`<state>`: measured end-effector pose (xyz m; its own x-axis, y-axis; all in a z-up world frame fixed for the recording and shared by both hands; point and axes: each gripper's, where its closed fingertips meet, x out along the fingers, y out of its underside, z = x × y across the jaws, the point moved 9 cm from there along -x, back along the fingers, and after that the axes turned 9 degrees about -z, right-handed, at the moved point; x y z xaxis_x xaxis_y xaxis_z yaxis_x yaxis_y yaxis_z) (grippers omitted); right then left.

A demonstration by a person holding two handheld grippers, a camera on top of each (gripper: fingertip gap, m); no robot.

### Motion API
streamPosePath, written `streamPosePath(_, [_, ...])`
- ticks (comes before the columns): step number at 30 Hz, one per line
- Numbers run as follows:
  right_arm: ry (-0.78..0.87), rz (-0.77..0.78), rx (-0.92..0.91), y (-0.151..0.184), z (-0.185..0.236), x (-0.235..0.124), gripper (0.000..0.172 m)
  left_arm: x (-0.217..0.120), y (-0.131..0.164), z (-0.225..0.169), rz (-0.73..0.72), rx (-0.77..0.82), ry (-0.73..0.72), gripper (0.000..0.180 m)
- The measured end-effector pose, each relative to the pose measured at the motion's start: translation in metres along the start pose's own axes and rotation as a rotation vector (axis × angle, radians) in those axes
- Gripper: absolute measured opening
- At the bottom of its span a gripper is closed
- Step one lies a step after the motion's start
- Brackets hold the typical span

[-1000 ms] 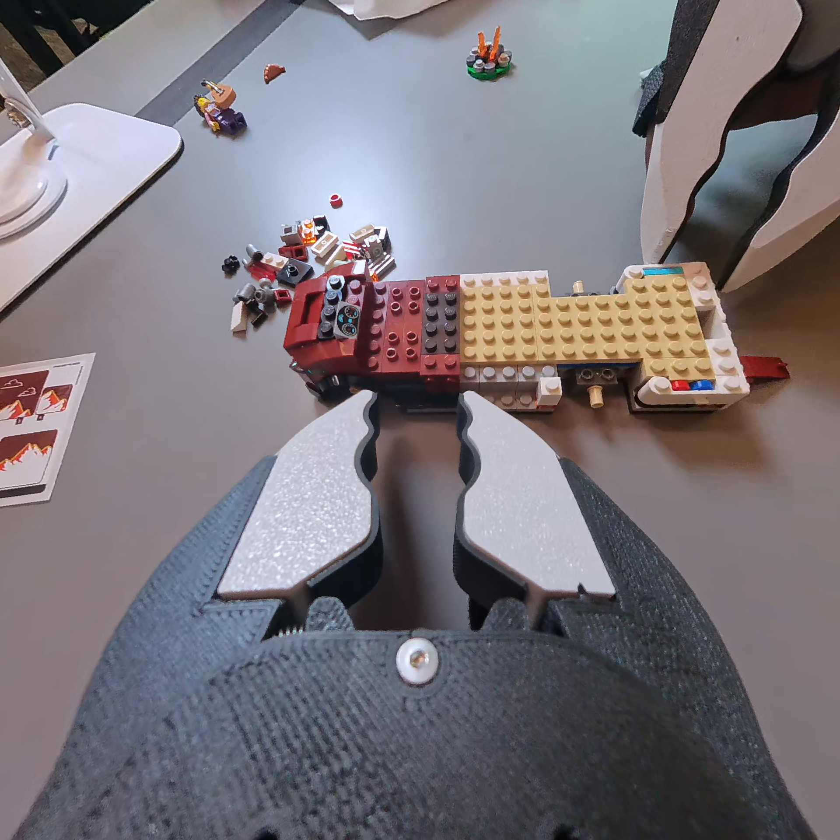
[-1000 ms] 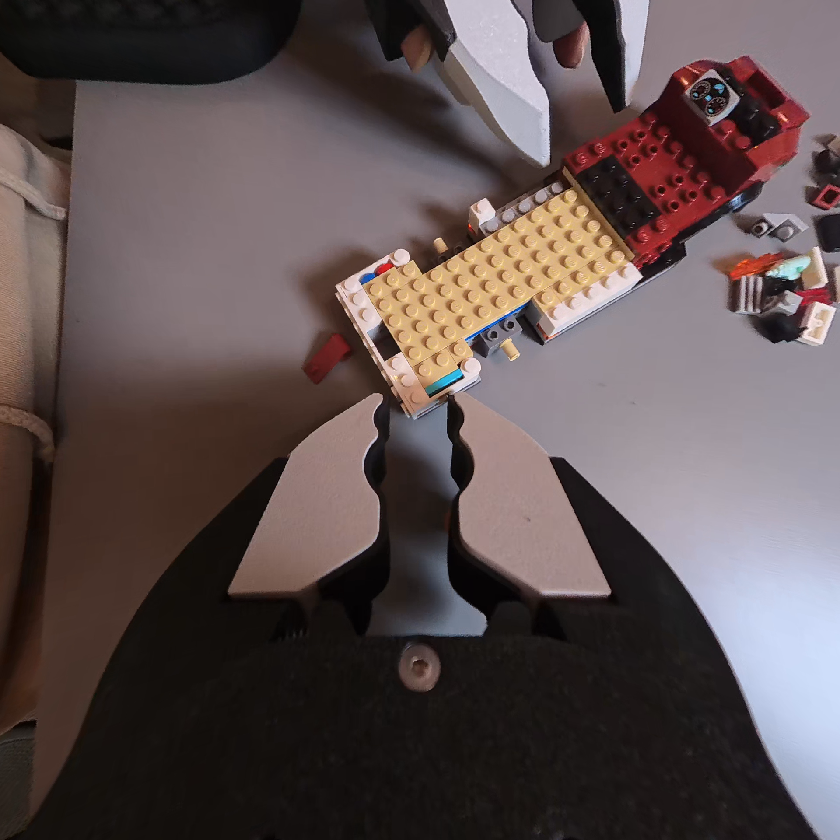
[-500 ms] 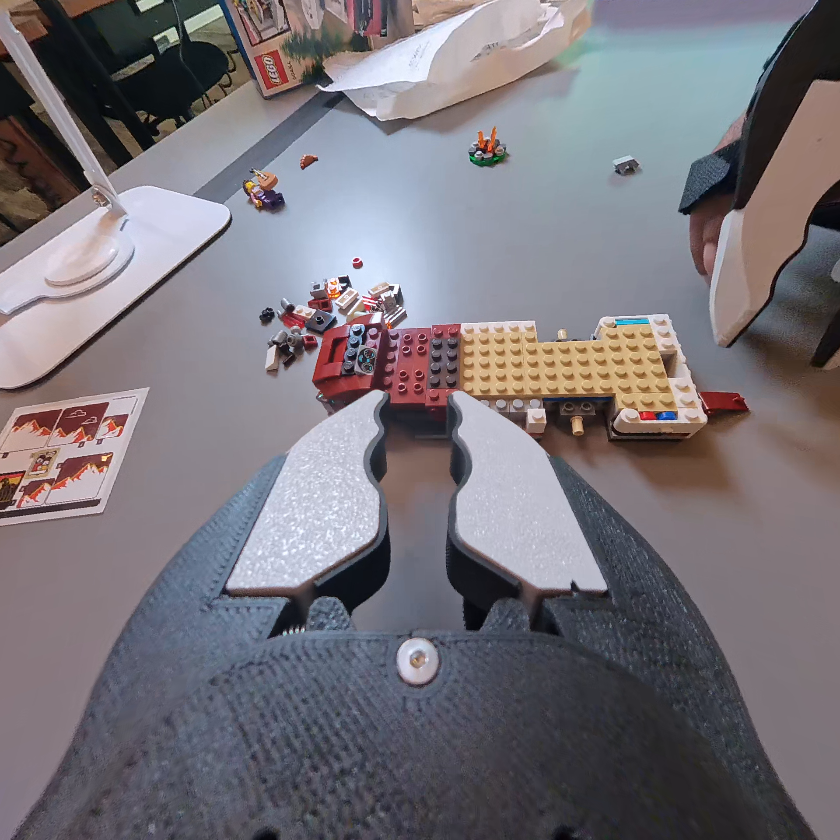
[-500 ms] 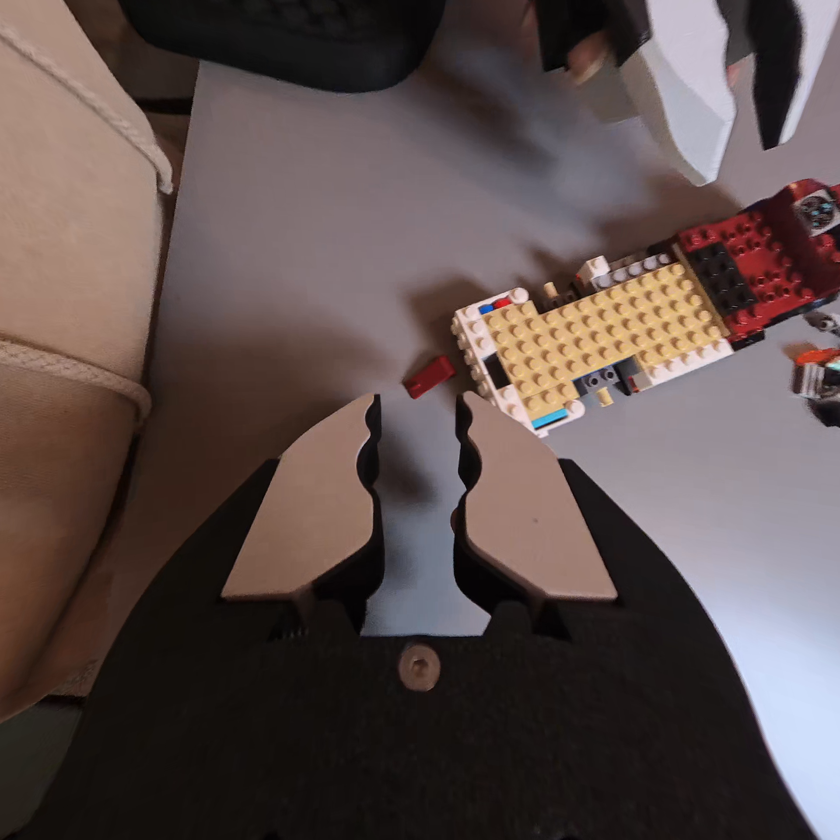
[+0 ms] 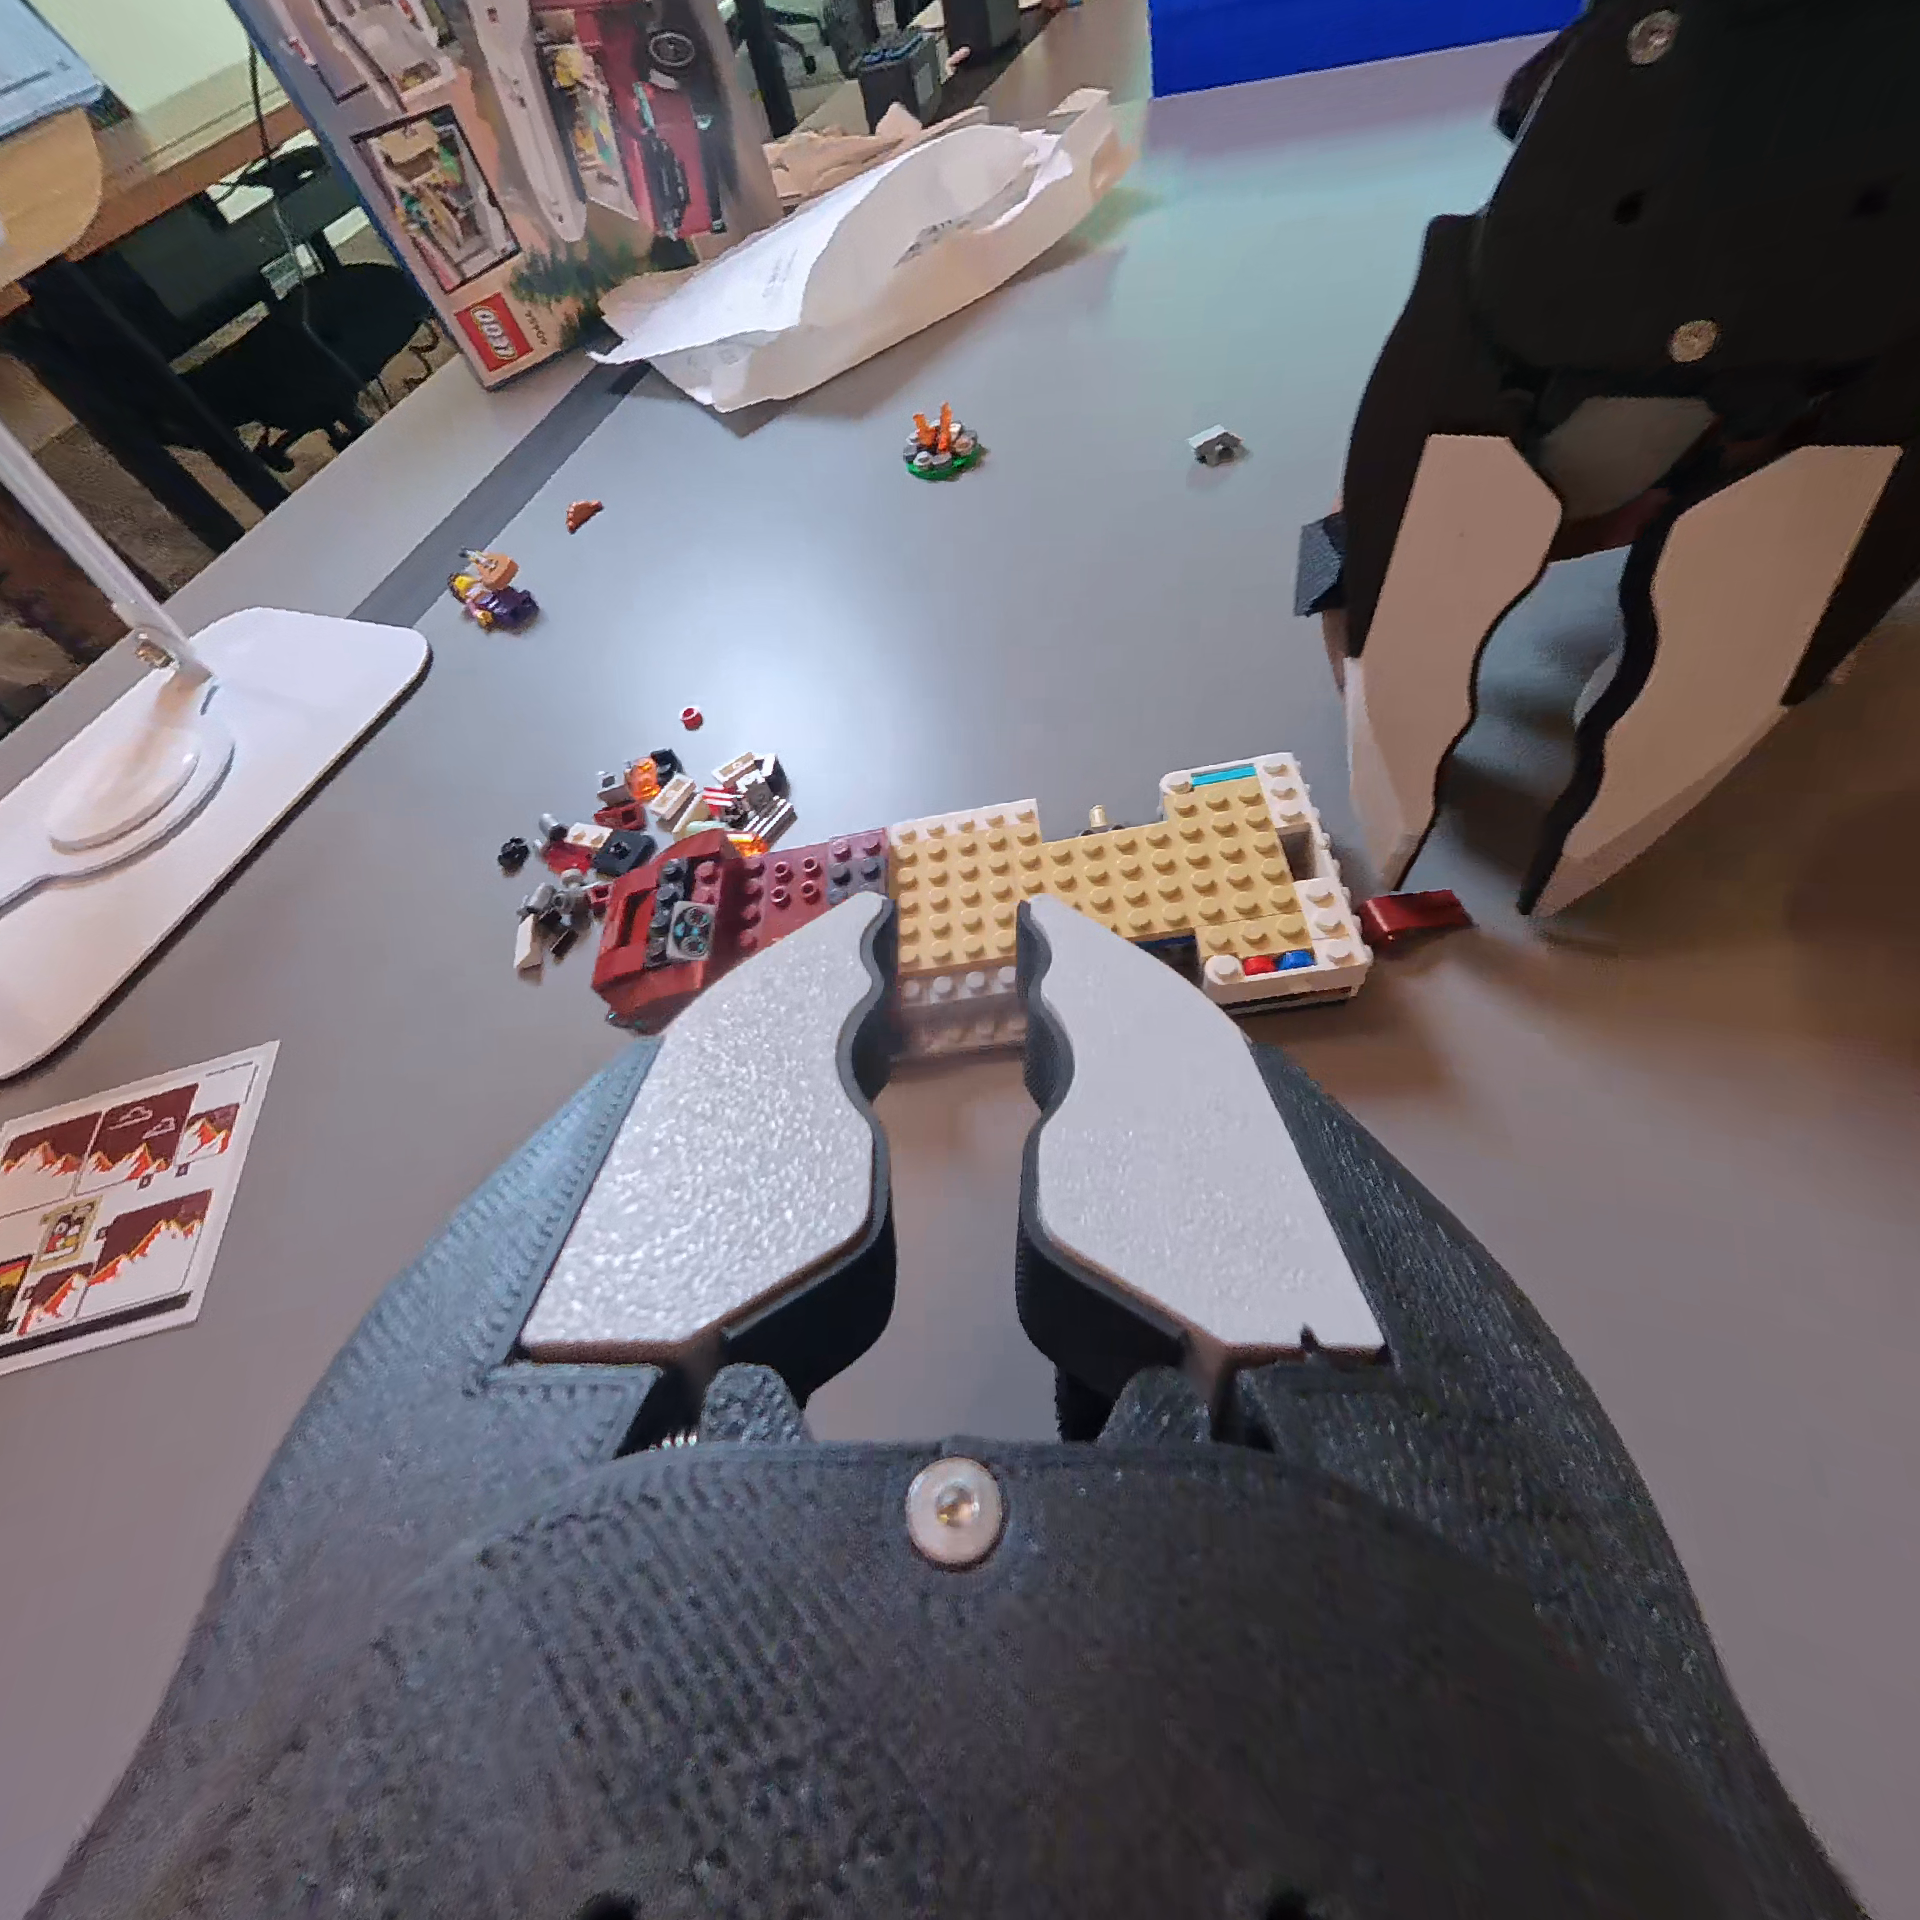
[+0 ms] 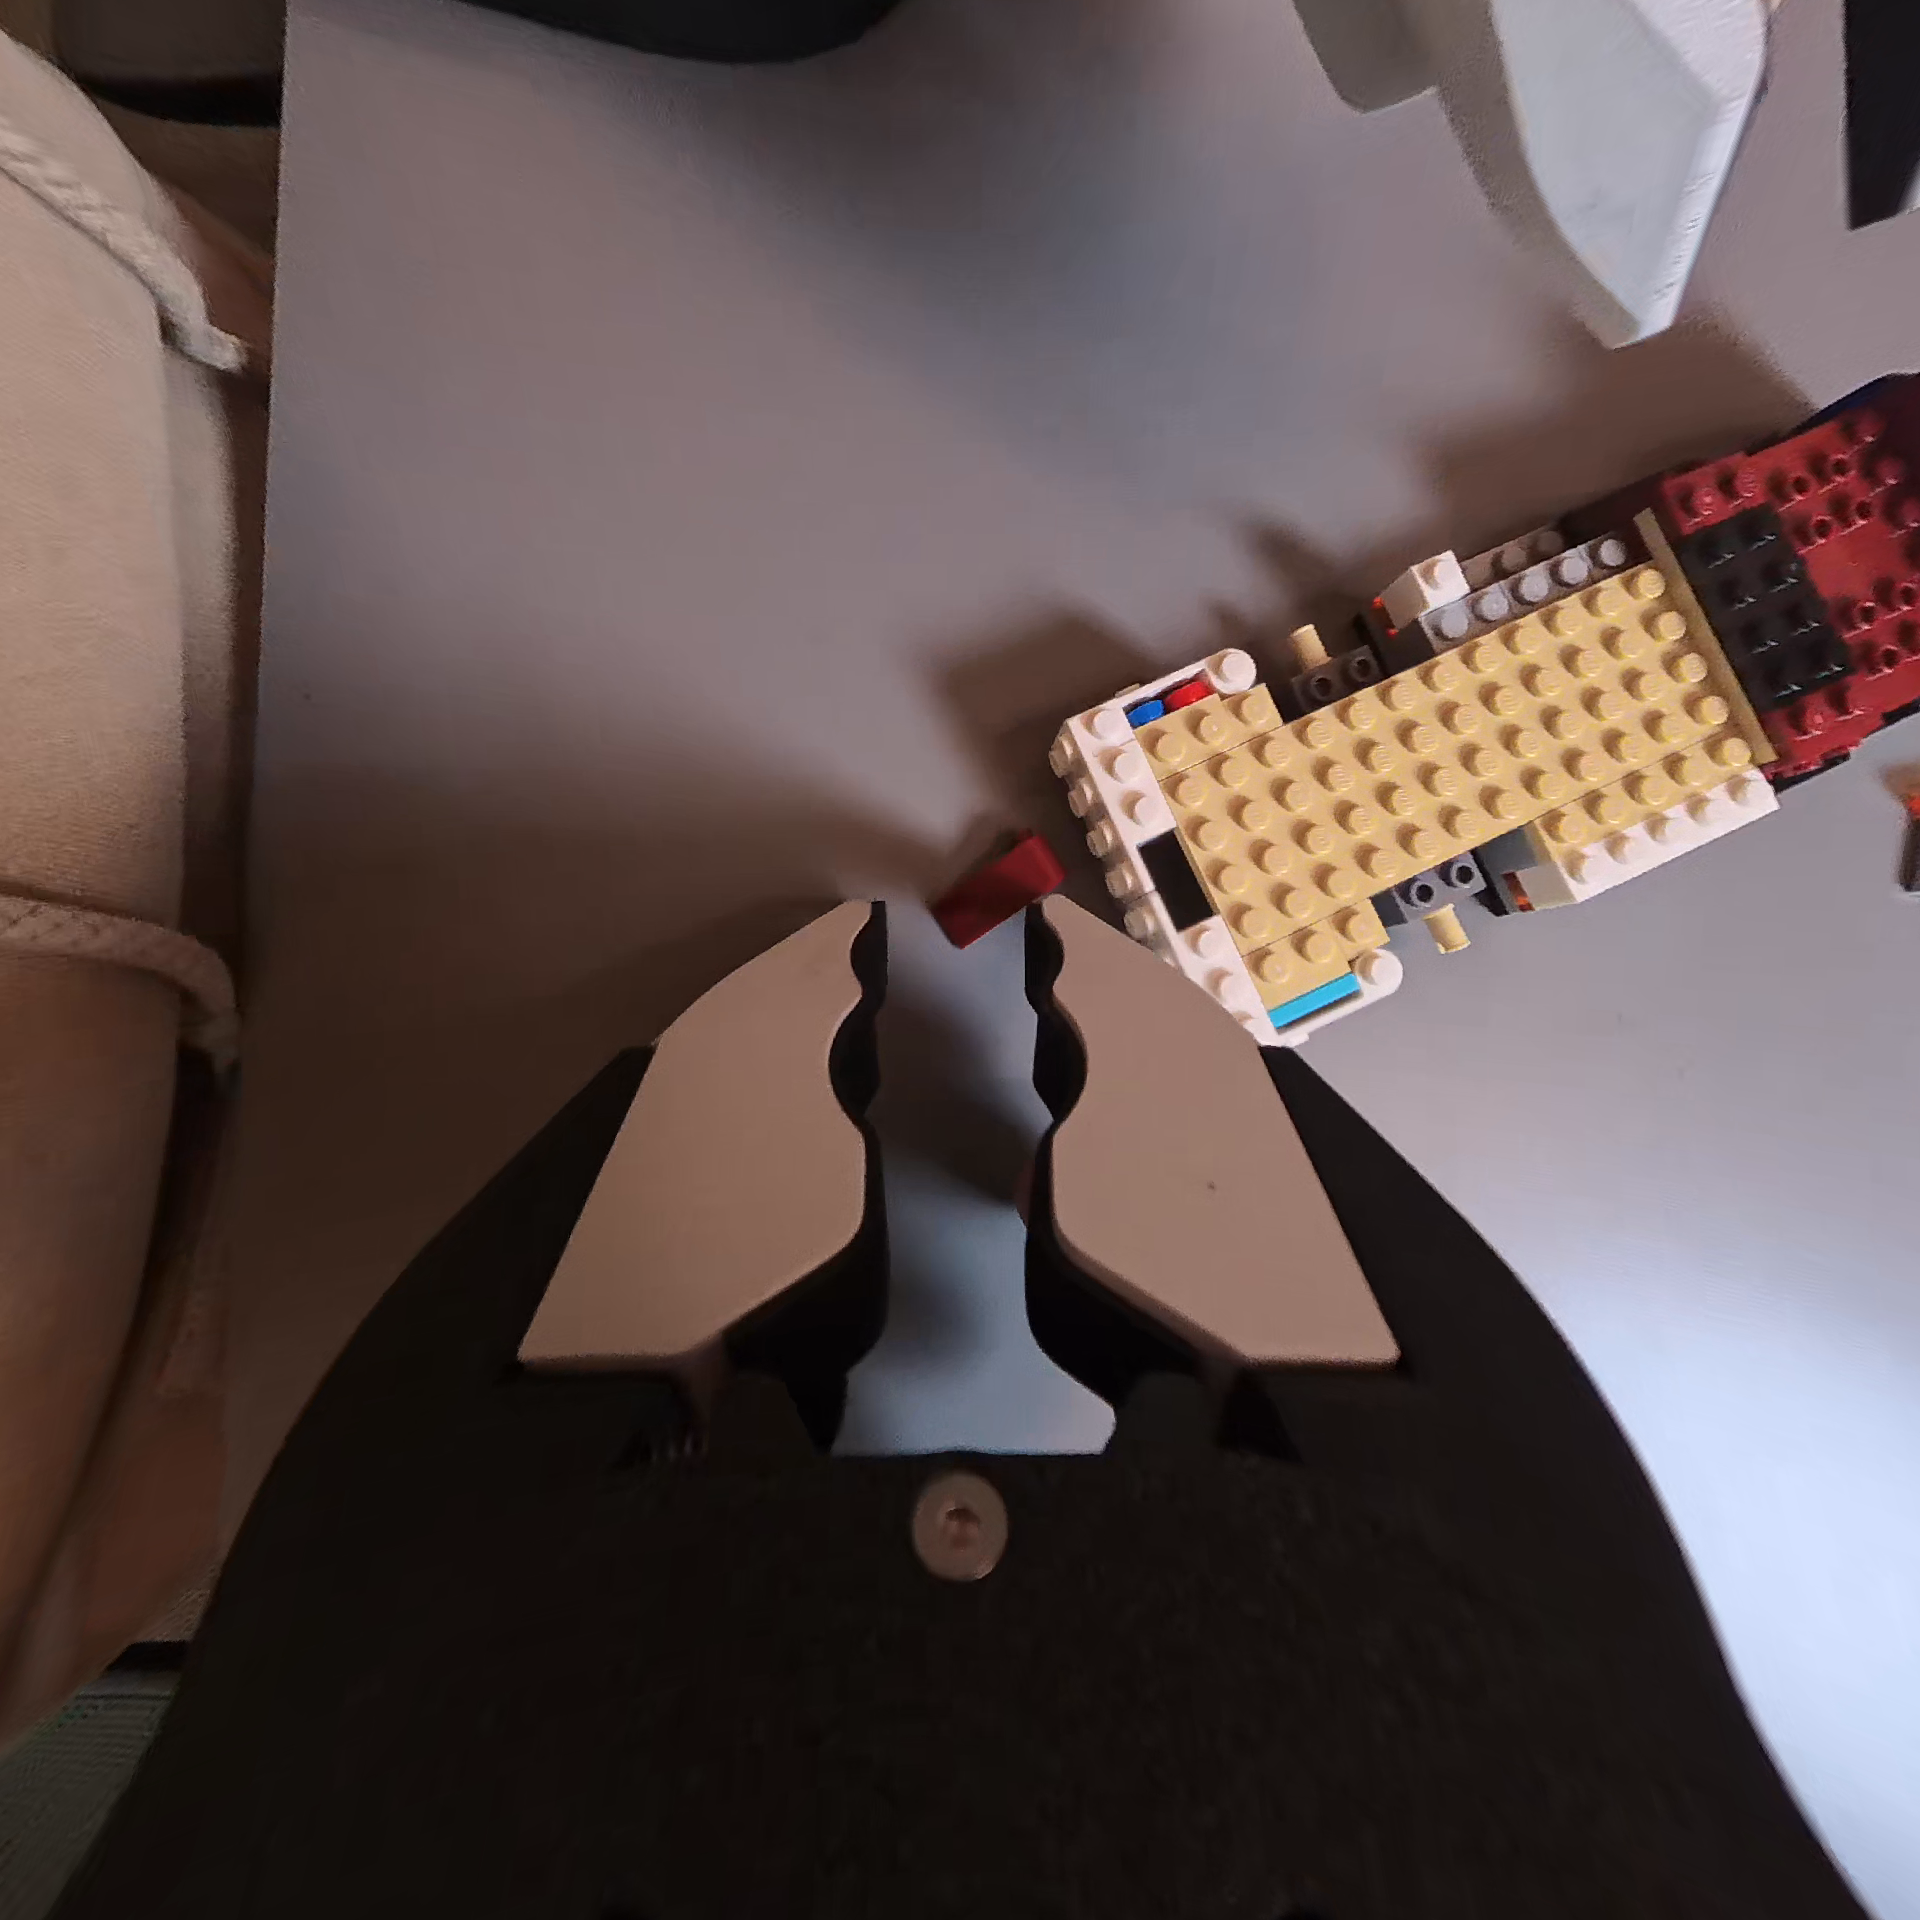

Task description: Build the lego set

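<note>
Moved: your left tool (image 5: 954,914) has come forward over the tan, white and dark-red brick model (image 5: 1081,873) on the grey bench (image 5: 935,623); your right tool (image 6: 954,920) has swung to the small dark-red brick (image 6: 997,888).
Risk: closing off-centre could flick that brick away.
Left tool: partly open, straddling the model's near edge, holding nothing.
Right tool: partly open, empty, brick just ahead.

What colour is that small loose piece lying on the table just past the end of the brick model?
Dark red; the small loose piece shows best in the right wrist view.
</note>
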<state>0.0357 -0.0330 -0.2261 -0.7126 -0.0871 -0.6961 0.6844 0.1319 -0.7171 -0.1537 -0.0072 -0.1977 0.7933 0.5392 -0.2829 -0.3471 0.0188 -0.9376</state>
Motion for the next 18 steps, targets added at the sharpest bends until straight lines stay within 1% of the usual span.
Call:
streamPosePath(4, [0.032,0.016,0.049,-0.006,-0.002,0.006,0.02,0.002,-0.003,-0.012,0.002,0.047,0.038,0.02])
streamPosePath(5, [0.051,0.027,0.049,-0.007,-0.003,0.007,0.014,0.002,-0.003,-0.014,0.004,0.057,0.047,0.02])
streamPosePath(6, [0.065,0.042,0.041,-0.007,-0.003,0.007,0.002,0.002,-0.003,-0.015,0.006,0.064,0.052,0.02])
streamPosePath(9, [0.063,0.064,0.042,-0.003,-0.005,0.001,0.001,0.001,-0.002,-0.016,0.011,0.073,0.048,0.019])
streamPosePath(11, [0.056,0.056,0.068,0.002,-0.008,-0.012,0.001,-0.001,-0.002,-0.014,0.008,0.068,0.043,0.018])
streamPosePath(14, [0.075,0.049,0.114,0.013,-0.019,-0.041,0.0,-0.002,-0.002,-0.013,0.001,0.063,0.039,0.017])
streamPosePath(16, [0.125,0.08,0.132,0.023,-0.031,-0.06,0.0,-0.002,-0.003,-0.012,-0.003,0.06,0.038,0.017])
streamPosePath(18, [0.171,0.125,0.167,0.037,-0.047,-0.072,0.0,-0.002,-0.002,-0.011,-0.003,0.058,0.038,0.017])
